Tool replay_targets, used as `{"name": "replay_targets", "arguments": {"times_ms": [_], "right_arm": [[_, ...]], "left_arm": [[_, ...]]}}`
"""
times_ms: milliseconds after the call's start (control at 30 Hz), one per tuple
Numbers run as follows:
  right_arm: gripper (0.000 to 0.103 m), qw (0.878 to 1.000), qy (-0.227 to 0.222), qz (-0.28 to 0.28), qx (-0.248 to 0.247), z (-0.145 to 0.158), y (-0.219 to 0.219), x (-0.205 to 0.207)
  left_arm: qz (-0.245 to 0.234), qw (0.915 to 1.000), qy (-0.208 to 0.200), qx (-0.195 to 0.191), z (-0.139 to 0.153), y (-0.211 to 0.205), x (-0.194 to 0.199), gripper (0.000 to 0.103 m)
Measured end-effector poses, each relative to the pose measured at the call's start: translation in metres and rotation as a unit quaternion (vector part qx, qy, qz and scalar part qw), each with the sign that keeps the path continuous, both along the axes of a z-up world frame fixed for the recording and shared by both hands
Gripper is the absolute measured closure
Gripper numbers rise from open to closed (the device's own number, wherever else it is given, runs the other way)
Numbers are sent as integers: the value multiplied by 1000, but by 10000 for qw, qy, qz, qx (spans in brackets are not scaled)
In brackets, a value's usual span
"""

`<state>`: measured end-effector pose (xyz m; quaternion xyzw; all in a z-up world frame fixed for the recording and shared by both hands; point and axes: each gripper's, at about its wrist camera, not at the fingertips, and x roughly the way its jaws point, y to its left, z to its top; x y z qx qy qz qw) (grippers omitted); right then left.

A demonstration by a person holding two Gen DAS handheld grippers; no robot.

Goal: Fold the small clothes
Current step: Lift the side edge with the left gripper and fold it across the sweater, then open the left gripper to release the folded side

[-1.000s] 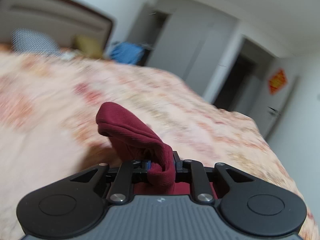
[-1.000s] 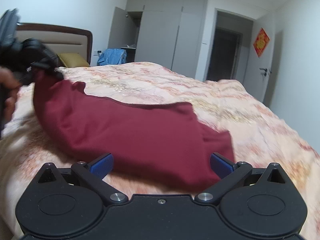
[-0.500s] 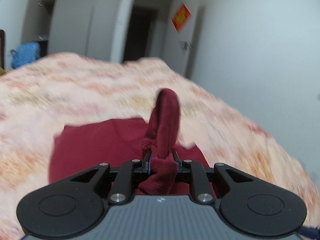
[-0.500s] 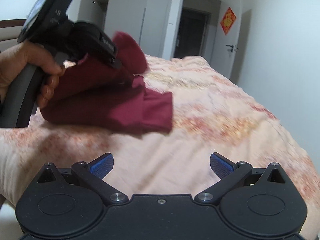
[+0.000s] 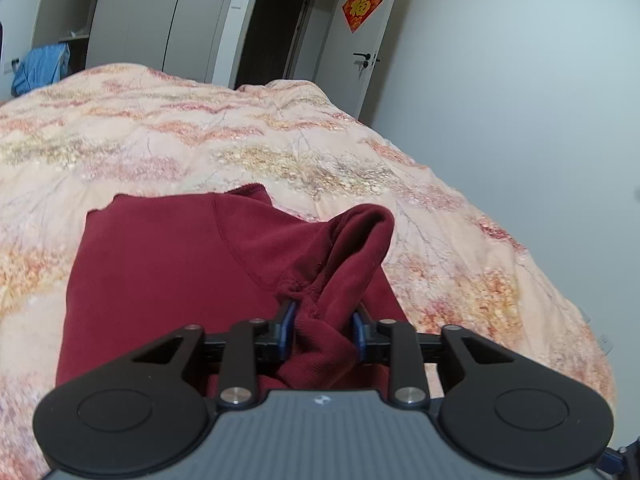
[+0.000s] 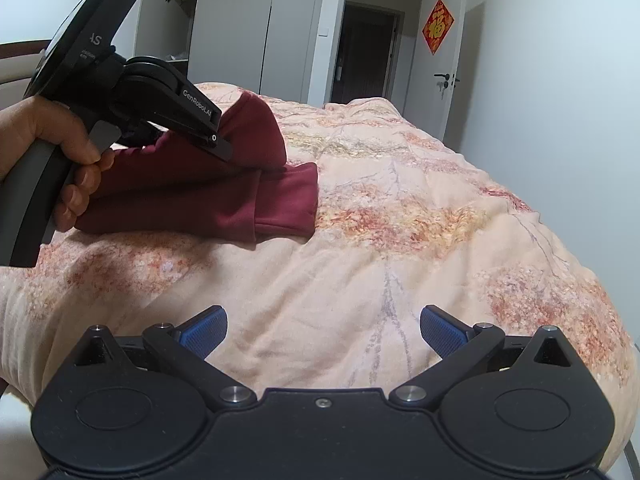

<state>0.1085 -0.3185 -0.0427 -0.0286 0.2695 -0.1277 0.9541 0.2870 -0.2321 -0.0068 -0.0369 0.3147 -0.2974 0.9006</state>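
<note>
A dark red garment (image 5: 168,264) lies folded on the floral bedspread (image 5: 280,140). One bunched fold of it rises between the fingers of my left gripper (image 5: 322,320), whose jaws are opening. Both blue pads (image 5: 286,326) show their faces beside the cloth, which sits loosely between them. In the right wrist view, a hand (image 6: 60,136) holds the left gripper (image 6: 216,142) over the red garment (image 6: 224,200) at the left. My right gripper (image 6: 323,326) stands open above bare bedspread (image 6: 400,240), well clear of the garment, with nothing between its fingers.
The bed's right edge (image 5: 560,300) drops off beside a white wall. Behind the bed stand a grey wardrobe (image 5: 132,16), a dark doorway (image 5: 276,32) and a door with a red paper ornament (image 5: 362,4). Blue clothing (image 5: 40,66) hangs at the far left.
The left gripper swung the red fold across and over the rest of the garment, then its jaws widened and the upright fold slumped. The right gripper drew back off the garment, staying open.
</note>
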Motion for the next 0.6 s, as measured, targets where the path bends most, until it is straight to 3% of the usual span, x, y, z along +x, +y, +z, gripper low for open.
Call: {"name": "replay_targets", "arguments": {"times_ms": [333, 433, 500, 600], "right_arm": [[0, 9999, 69, -96, 77, -1, -1, -7], [1, 9998, 101, -108, 102, -2, 0, -6], [0, 9998, 111, -118, 125, -3, 0, -6], [0, 9998, 90, -113, 156, -3, 1, -4]], "left_arm": [[-146, 9979, 376, -508, 8, 18, -8, 29], [-80, 9975, 387, -588, 13, 26, -14, 24], [22, 9971, 381, -652, 18, 34, -17, 13], [277, 9967, 309, -691, 24, 49, -20, 9]]}}
